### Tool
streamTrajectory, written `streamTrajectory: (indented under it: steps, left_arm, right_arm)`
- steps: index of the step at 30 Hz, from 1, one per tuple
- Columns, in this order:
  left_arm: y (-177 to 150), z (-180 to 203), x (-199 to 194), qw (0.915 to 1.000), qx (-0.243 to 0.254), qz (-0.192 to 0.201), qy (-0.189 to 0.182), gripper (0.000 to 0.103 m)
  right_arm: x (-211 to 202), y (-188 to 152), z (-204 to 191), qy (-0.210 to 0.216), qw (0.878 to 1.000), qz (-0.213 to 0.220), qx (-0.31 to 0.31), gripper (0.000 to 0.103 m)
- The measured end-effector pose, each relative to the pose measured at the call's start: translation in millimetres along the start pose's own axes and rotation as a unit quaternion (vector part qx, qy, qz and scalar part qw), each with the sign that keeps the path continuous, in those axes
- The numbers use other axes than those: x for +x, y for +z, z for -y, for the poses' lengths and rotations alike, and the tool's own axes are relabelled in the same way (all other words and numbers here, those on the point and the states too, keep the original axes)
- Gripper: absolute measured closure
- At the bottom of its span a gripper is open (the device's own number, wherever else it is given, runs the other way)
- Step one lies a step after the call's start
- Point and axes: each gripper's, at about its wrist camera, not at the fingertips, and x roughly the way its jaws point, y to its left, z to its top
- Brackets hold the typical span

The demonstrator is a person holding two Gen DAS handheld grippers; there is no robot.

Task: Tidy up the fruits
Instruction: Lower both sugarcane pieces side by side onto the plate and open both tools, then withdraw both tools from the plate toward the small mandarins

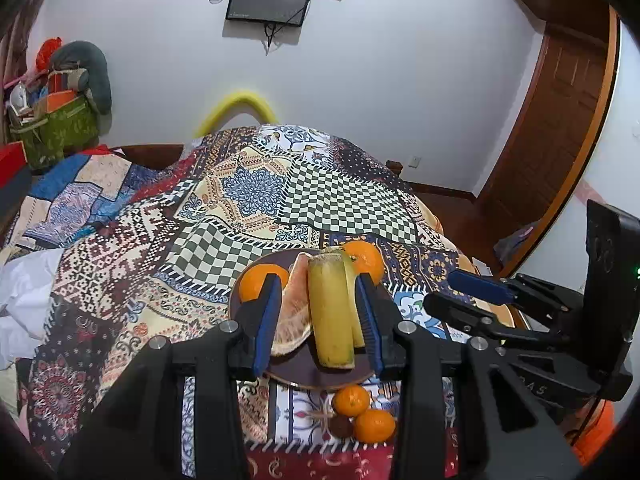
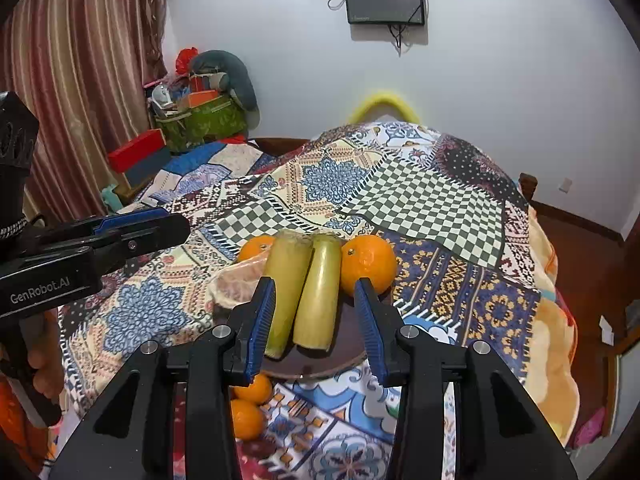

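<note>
fruit sorting is mid-way by my read: dark round plate (image 1: 304,376) on the patchwork-quilted bed (image 1: 248,196) carries two yellow-green cut stalk pieces (image 2: 316,296), a pale pink pomelo wedge (image 1: 292,320) and two big oranges (image 2: 368,264). two small mandarins (image 1: 362,412) and a dark brown round fruit (image 1: 341,426) lie on the quilt just beside the plate's near rim, toward the bed's near edge. next move likely calls for dropping onto one mandarin and closing gently. left gripper (image 1: 318,316) hovers over the plate, jaws apart, holding nothing. right gripper (image 2: 316,312) too, spread wide and empty, fingers either side of the stalks without touching.
</note>
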Motion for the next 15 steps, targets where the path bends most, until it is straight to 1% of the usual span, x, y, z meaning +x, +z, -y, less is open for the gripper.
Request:
streamTrajectory:
  steps: [5,11,13,15]
  left_arm:
    - [-9,2,-17,1.0,0.002,0.001,0.006,0.064]
    - [-25,1,-28,0.9999,0.001,-0.01,0.009,0.063]
    - [-31,-1,-31,0.9998,0.001,-0.014,0.011,0.057]
    - [-36,-2,-34,0.9998,-0.001,-0.015,0.013,0.053]
  right_arm:
    - [-14,-8,-5,-0.001,1.0,0.003,-0.005,0.065]
    - [-22,-22,-15,0.005,1.0,-0.005,-0.01,0.064]
    - [-22,-27,-17,0.009,1.0,-0.011,-0.008,0.063]
    - [-23,-35,-21,0.009,1.0,-0.017,-0.007,0.06]
